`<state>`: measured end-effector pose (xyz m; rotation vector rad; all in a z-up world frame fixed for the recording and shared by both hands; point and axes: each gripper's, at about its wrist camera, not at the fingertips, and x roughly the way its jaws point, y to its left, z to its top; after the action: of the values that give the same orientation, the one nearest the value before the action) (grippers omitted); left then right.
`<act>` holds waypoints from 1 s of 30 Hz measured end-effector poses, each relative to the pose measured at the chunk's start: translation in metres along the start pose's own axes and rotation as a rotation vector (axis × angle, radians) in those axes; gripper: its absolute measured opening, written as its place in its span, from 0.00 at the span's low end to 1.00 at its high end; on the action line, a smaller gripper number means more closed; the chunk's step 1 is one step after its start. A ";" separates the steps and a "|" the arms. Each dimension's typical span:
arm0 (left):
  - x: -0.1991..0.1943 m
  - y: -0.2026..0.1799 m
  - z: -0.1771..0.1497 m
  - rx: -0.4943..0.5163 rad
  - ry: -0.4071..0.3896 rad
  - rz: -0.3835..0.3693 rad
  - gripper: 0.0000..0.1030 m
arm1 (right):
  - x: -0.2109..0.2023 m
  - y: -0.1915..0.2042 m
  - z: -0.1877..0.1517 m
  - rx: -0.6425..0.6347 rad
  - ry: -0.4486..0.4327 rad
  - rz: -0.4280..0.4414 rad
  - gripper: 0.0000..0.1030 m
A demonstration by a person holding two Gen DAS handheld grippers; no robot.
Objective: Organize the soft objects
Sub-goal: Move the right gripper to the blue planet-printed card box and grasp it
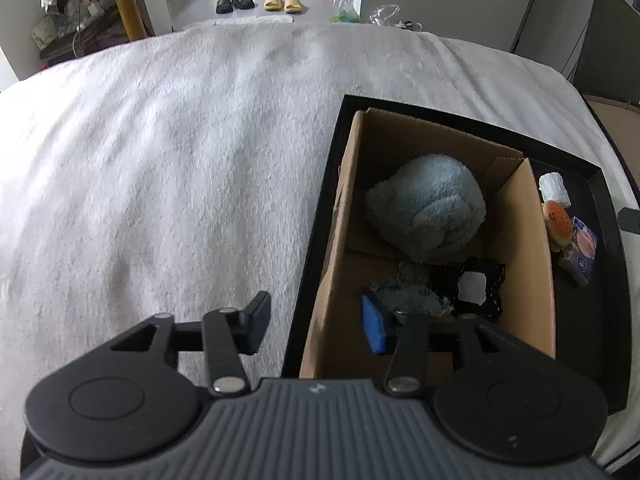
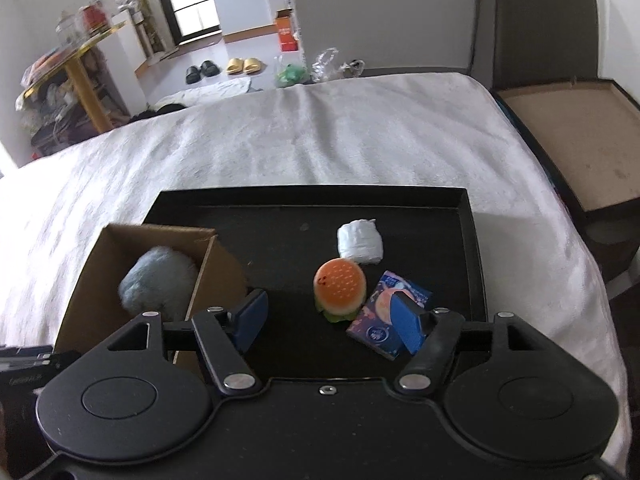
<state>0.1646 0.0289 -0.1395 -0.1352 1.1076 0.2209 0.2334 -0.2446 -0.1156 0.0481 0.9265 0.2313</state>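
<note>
A cardboard box (image 1: pixel 344 208) stands in a black tray (image 1: pixel 604 240) on the white bed. It holds a fluffy blue-grey towel ball (image 1: pixel 428 212), a grey cloth (image 1: pixel 412 292) and a black lace piece (image 1: pixel 476 284). My left gripper (image 1: pixel 316 326) is open and empty, straddling the box's near left wall. My right gripper (image 2: pixel 332 318) is open and empty above the tray (image 2: pixel 468 240), just short of a burger toy (image 2: pixel 340 290). A blue tissue pack (image 2: pixel 376 320) lies by its right finger, and a white cloth roll (image 2: pixel 360 242) lies beyond. The box (image 2: pixel 100 276) is at its left.
The white fuzzy bedspread (image 1: pixel 160 160) stretches left and far. A brown open chest (image 2: pixel 576 140) stands right of the bed. Slippers (image 1: pixel 256 2), plastic bags (image 2: pixel 312 68) and a cluttered yellow shelf (image 2: pixel 80 76) are on the floor beyond.
</note>
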 end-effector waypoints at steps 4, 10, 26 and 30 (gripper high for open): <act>-0.003 -0.009 0.004 0.028 -0.020 0.029 0.58 | 0.021 -0.017 -0.008 0.064 0.011 -0.011 0.65; 0.000 -0.021 0.011 0.073 -0.032 0.079 0.62 | 0.045 -0.034 -0.019 0.128 0.057 -0.008 0.65; 0.015 -0.034 0.019 0.077 -0.019 0.144 0.63 | 0.094 -0.046 -0.026 0.144 0.122 -0.025 0.65; 0.014 -0.037 0.019 0.083 -0.018 0.157 0.63 | 0.103 -0.051 -0.027 0.155 0.127 -0.076 0.65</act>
<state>0.1961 -0.0012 -0.1443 0.0273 1.1085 0.3153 0.2802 -0.2736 -0.2204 0.1422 1.0696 0.0920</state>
